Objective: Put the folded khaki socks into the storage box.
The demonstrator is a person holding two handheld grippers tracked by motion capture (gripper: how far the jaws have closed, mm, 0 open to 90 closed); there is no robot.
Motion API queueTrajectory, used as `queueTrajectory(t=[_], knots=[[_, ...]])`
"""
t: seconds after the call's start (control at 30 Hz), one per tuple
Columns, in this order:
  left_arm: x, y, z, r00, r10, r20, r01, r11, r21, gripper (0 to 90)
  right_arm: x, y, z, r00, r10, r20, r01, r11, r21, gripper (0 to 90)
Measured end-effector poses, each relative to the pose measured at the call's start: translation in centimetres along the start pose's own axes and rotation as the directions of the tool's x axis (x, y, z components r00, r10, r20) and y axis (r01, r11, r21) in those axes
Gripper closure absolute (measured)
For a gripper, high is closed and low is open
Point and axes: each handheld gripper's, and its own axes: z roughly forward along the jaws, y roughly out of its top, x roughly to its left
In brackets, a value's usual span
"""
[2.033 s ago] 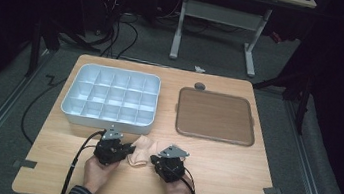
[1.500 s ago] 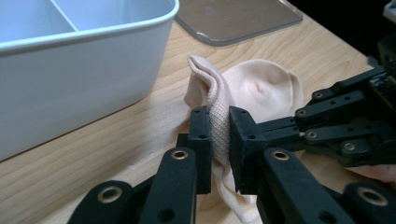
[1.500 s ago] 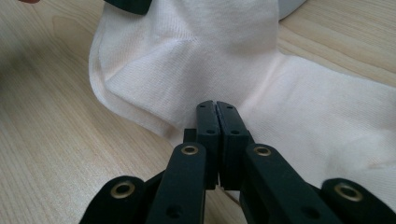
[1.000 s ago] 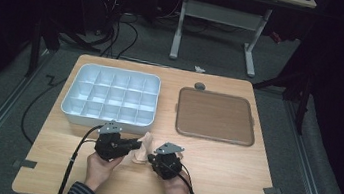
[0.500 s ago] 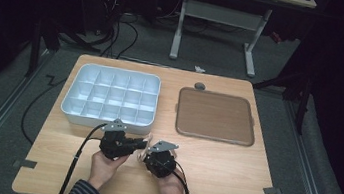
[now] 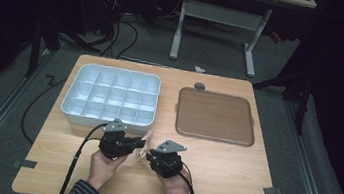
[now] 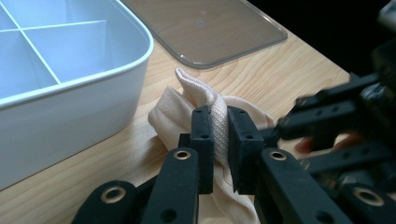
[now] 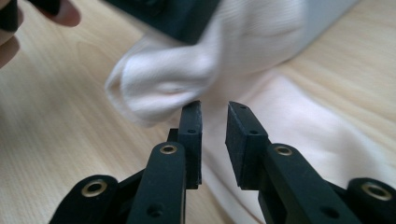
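A cream knitted cloth (image 6: 145, 143) lies bunched on the wooden table (image 6: 229, 185) just in front of the white tray. My left gripper (image 6: 139, 144) is shut on a raised fold of it; in the left gripper view the pads (image 7: 202, 140) squeeze the ribbed fold (image 7: 219, 126). My right gripper (image 6: 149, 155) faces it from the right. Its jaws have just been opening and stand a little apart (image 8: 214, 135), with the cloth (image 8: 163, 79) beyond and beneath them and nothing pressed between the pads.
A white compartment tray (image 6: 106, 121) stands at the back left, its wall (image 7: 70, 112) close to the cloth. A flat brown lid (image 6: 215, 115) lies at the back right, with a small dark round object (image 6: 200, 86) behind it. Bare wood lies to the right of the hands.
The cloth lay flatter between the grippers two seconds ago and is now bunched up. The grippers closed in on it, and the right one has since eased slightly back to the right.
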Motion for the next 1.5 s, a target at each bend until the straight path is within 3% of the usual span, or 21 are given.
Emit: queueTrajectory(t=[0.17,0.23,0.4,0.6,0.77,0.97,1.5], knots=[[-0.1,0.0,-0.1,0.9999,-0.001,-0.017,0.001,1.0,0.005,82.1,-1.3,-0.5,-1.6,0.9984,0.029,0.05,-0.027,0.9992,-0.029,72.0],[-0.1,0.0,-0.2,0.9997,-0.004,-0.024,0.004,1.0,0.003,82.1,-2.4,-0.9,-2.4,0.9959,0.066,0.062,-0.064,0.9975,-0.031,70.1],[-0.2,0.0,-0.1,0.9998,0.001,-0.022,-0.001,1.0,0.005,82.1,-4.3,-1.9,-3.7,0.9833,0.131,0.126,-0.125,0.9906,-0.057,65.5],[-0.5,0.0,0.1,0.9997,0.012,-0.023,-0.012,0.9999,0.004,82.1,-4.8,-2.6,-3.2,0.9663,0.16,0.202,-0.152,0.987,-0.052,63.3],[-0.6,-0.1,0.0,0.9993,0.021,-0.032,-0.021,0.9997,0.011,82.0,-5.0,-3.2,-2.5,0.9633,0.181,0.198,-0.178,0.9835,-0.031,66.9],[-0.8,-0.1,0.0,0.9993,0.027,-0.027,-0.026,0.9996,0.01,82.0,-5.0,-3.4,-1.7,0.9702,0.18,0.163,-0.181,0.9834,-0.003,85.0],[-1.0,-0.1,0.9,0.9992,0.037,-0.014,-0.037,0.9988,0.034,81.8,-4.4,-2.9,-1.1,0.9787,0.153,0.137,-0.155,0.9878,0.008,86.6]])
